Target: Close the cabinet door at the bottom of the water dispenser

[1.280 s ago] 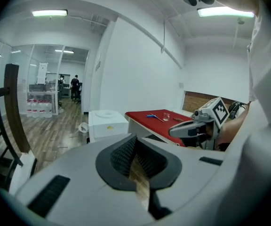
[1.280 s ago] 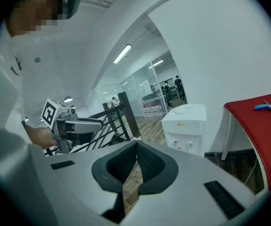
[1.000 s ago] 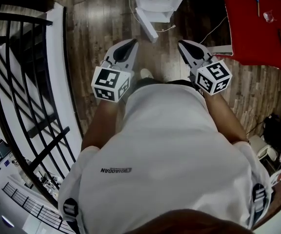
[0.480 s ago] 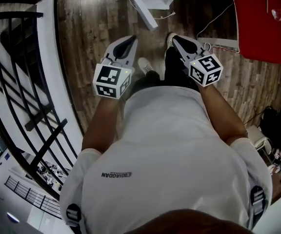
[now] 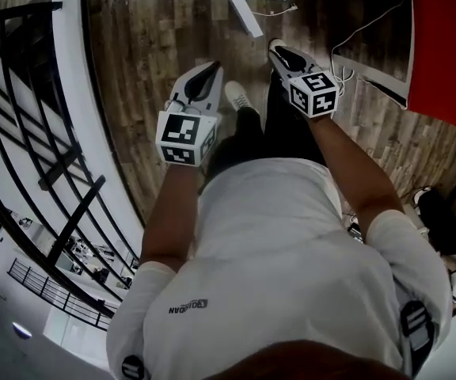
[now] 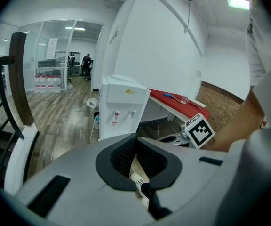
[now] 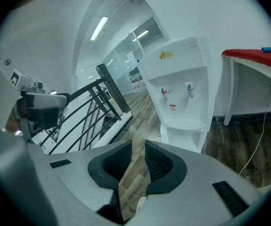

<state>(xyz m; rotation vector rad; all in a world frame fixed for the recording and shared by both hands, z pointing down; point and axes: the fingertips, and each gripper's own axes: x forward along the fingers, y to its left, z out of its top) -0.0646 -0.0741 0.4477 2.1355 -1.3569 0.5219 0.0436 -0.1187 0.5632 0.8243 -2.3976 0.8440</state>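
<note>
On wood flooring point(image 5: 149, 46) stands the water dispenser point(image 7: 182, 69).

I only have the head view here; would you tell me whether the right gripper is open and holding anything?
Observer: The right gripper has just been opening. Its jaws stand slightly apart, with only floor showing between them.
Operator: Thank you. And the left gripper?
Observer: The left gripper has its jaws together at the tips and holds nothing.
Operator: Does either gripper view show the water dispenser's front?
Observer: Yes, the right gripper view shows the water dispenser upright ahead, with two taps above a drip tray.
</note>
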